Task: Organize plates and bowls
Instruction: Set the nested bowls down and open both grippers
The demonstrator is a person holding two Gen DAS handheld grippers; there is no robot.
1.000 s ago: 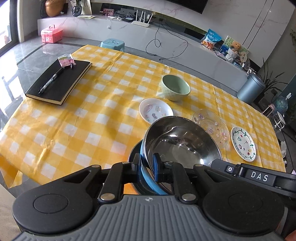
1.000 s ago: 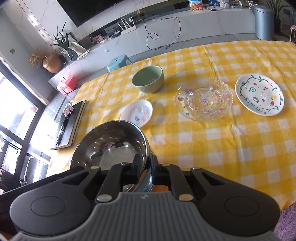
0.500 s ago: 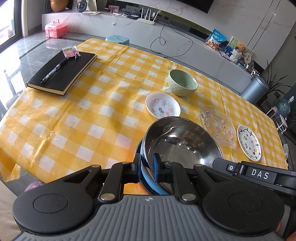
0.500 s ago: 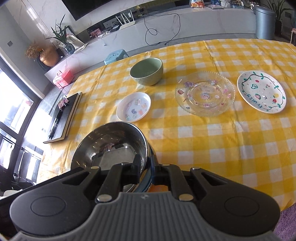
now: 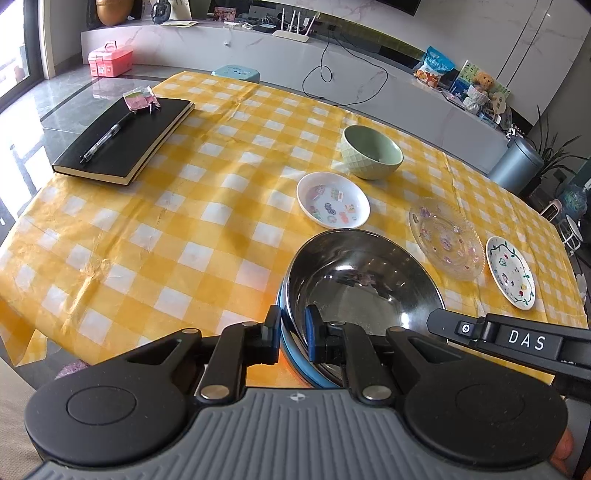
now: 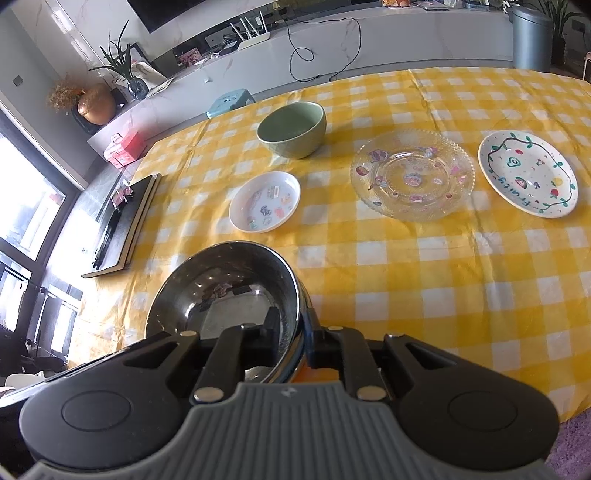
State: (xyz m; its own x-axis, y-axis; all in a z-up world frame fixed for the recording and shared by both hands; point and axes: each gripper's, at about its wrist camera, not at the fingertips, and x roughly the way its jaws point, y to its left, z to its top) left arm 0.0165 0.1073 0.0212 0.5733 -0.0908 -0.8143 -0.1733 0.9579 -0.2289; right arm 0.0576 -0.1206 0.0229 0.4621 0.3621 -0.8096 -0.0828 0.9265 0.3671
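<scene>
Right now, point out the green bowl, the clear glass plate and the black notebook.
green bowl [image 6: 291, 129]: right wrist view, on the inside of the bowl.
clear glass plate [image 6: 412, 175]: right wrist view, on the middle of the plate.
black notebook [image 5: 125, 142]: left wrist view, on the cover, beside the pen.

A home living room: checked tablecloth [image 5: 184, 229], router [image 5: 291, 33] on marble media console [image 5: 369, 77].

Nearest on the table [image 5: 155, 240]: a steel bowl [image 5: 364, 280]. Behind it a small dish [image 5: 332, 205], farther back a deep bowl [image 5: 371, 151]. Right of the dish, a glass plate [image 5: 445, 238], then a painted plate [image 5: 510, 272]. Far left, a notebook [image 5: 125, 142] with a pen [image 5: 107, 137] on it.
</scene>
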